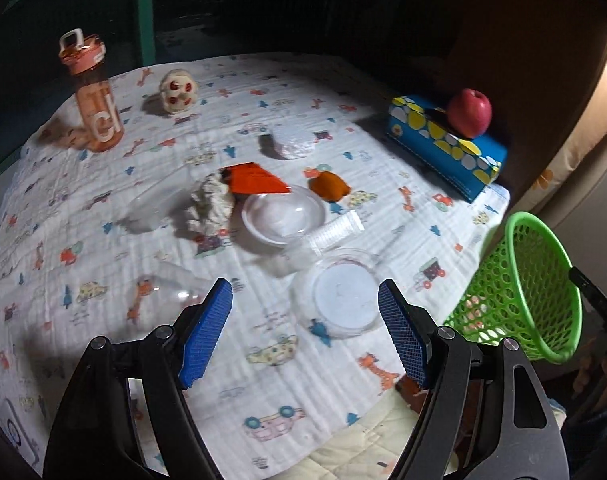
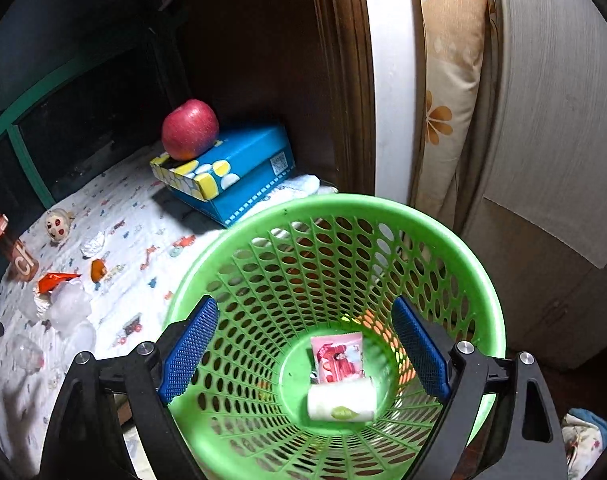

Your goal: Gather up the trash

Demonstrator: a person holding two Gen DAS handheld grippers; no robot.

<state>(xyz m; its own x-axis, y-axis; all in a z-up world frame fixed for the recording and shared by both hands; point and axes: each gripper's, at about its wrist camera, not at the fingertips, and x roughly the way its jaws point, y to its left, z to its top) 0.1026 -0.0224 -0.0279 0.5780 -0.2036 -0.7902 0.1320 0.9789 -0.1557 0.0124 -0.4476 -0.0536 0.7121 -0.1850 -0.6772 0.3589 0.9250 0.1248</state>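
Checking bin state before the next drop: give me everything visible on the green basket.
The green basket is a round, tapering bin of what looks like plastic, with a smooth solid rim and walls perforated by oval holes. It sits at the table's right edge, tilted so its mouth faces the right claw, which is open above it and holds nothing. On its floor lie a pink printed wrapper and a white rolled packet with a green mark, touching each other. What supports the basket is not visible.

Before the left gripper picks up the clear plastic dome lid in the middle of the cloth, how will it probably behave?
The clear dome lid looks thin, so it is probably light and may flex or crack under a hard squeeze. Its smooth, glossy surface could slip between the pads. It rests on soft cloth, touching the crumpled white paper, so a push may slide both.
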